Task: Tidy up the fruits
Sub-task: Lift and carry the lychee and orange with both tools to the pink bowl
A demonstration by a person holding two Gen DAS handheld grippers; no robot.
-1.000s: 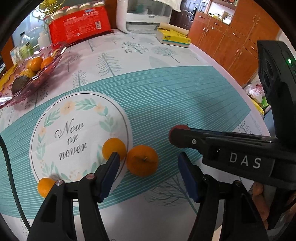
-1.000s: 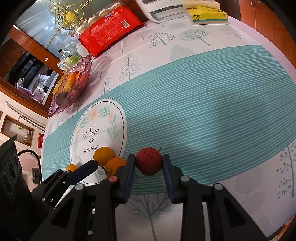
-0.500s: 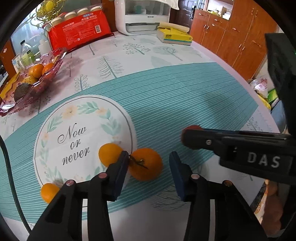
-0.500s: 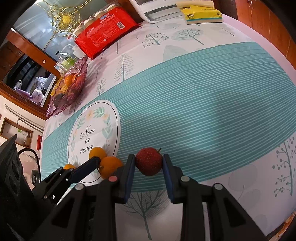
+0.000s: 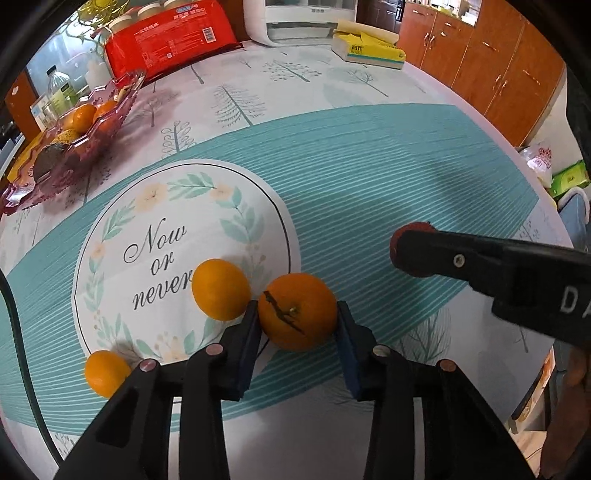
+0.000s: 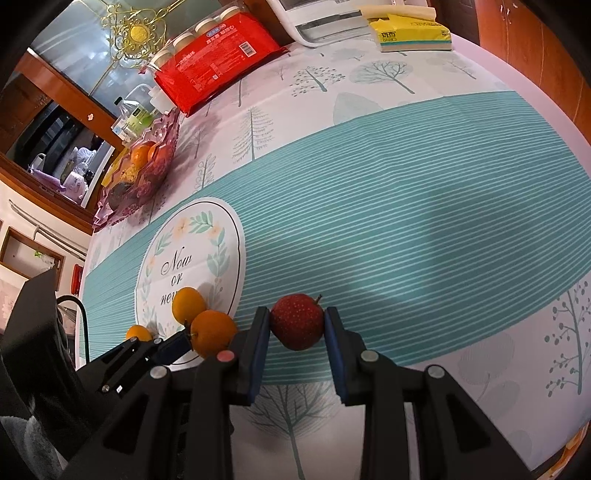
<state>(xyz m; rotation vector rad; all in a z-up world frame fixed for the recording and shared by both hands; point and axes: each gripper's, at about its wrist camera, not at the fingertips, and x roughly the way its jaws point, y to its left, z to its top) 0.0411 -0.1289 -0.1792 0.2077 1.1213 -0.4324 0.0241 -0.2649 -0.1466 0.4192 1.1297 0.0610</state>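
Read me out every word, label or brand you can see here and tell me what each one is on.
"Now or never": round white patch on the tablecloth.
"D A", cut off at the picture's edge: right gripper, seen from the left wrist.
Red package: white print, too small to read.
Yellow tissue pack: print too blurred to read.

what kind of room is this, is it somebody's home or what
Most likely a home dining room or kitchen: a table under a printed tablecloth, a pink glass fruit tray holding oranges, wooden cabinets along the wall, and a white countertop appliance.
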